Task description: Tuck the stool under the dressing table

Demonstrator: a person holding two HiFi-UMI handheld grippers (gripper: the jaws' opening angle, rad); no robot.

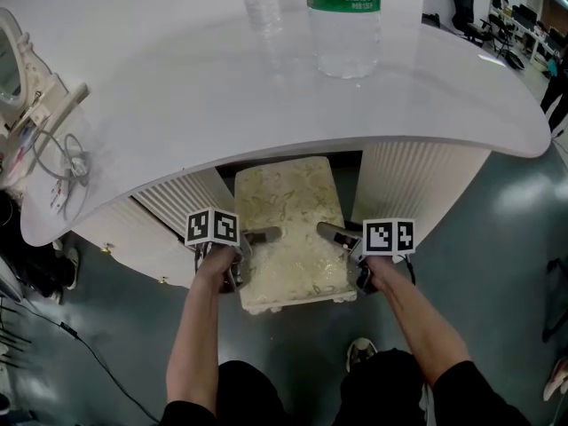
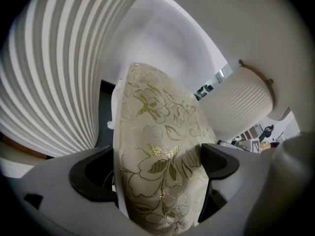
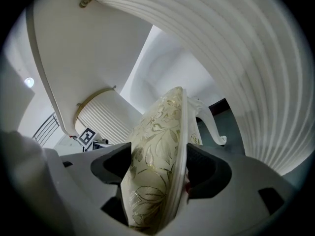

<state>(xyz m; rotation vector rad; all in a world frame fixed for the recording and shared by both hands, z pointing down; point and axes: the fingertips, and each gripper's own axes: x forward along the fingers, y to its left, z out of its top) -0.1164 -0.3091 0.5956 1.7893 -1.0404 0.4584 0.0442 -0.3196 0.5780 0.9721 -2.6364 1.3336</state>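
Observation:
The stool (image 1: 291,229) has a cream cushion with a gold flower pattern and a white frame. It stands in the gap between the dressing table's two ribbed pedestals, its far half beneath the white tabletop (image 1: 204,78). My left gripper (image 1: 251,242) is shut on the stool's left edge. My right gripper (image 1: 335,240) is shut on its right edge. The cushion (image 2: 157,156) fills the space between the jaws in the left gripper view. In the right gripper view the seat's edge (image 3: 162,156) sits clamped between the jaws, and a curved white leg (image 3: 209,122) shows beyond.
Two water bottles (image 1: 346,16) stand on the tabletop at the back. A mirror (image 1: 11,60) and a tangle of cable (image 1: 62,162) sit at the left end. Ribbed pedestals (image 1: 417,185) flank the stool closely. A black cable (image 1: 80,344) lies on the grey floor.

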